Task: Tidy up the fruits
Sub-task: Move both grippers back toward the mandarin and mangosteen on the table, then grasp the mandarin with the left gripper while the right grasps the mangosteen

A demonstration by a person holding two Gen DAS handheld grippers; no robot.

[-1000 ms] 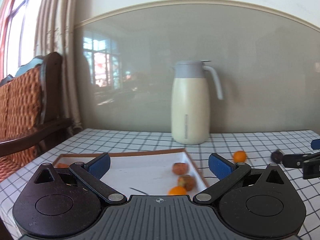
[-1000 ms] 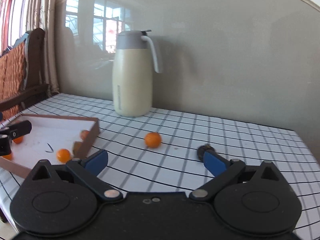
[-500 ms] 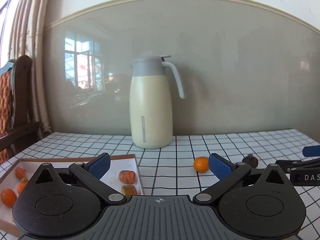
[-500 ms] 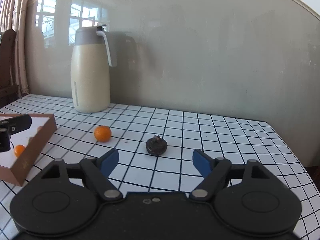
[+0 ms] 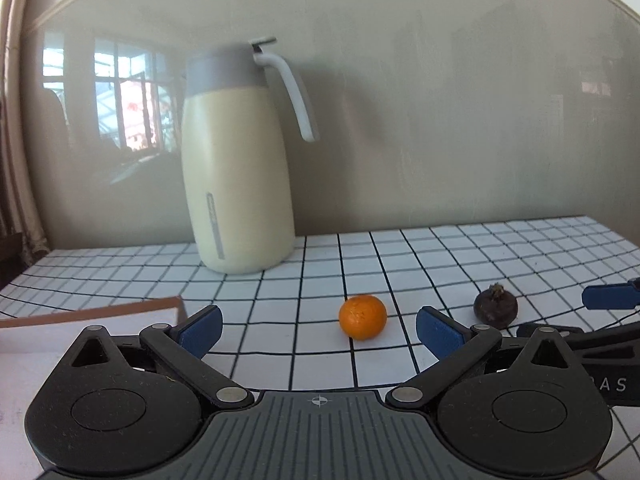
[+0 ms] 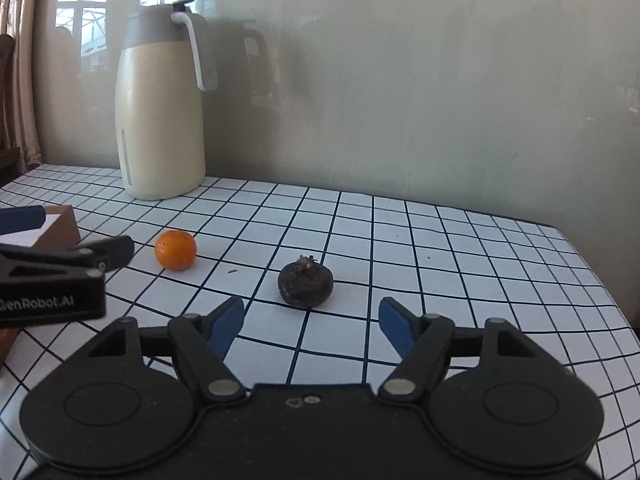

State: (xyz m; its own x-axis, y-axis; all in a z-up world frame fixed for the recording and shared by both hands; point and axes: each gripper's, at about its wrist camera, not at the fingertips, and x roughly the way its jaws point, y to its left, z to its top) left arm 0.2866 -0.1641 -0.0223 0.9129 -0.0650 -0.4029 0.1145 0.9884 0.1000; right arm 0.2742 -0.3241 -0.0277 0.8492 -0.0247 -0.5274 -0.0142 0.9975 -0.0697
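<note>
A small orange (image 5: 362, 317) lies on the checked tablecloth just ahead of my open, empty left gripper (image 5: 319, 328), between its fingers in view. A dark round fruit (image 5: 495, 311) lies to its right. In the right wrist view the dark fruit (image 6: 306, 284) sits just ahead of my open, empty right gripper (image 6: 311, 323), with the orange (image 6: 175, 249) to the left. The brown-rimmed white tray (image 5: 92, 314) shows at lower left; its corner (image 6: 60, 224) is at the left of the right wrist view. Its contents are hidden.
A cream thermos jug (image 5: 236, 168) with a grey lid stands at the back near the wall, also in the right wrist view (image 6: 160, 108). The table's right edge (image 6: 600, 276) drops off at the right. The left gripper's body (image 6: 52, 280) reaches in beside the orange.
Both grippers swung right, away from the tray, and moved closer to the loose fruits. The orange now lies ahead of the left gripper and the dark fruit ahead of the right one.
</note>
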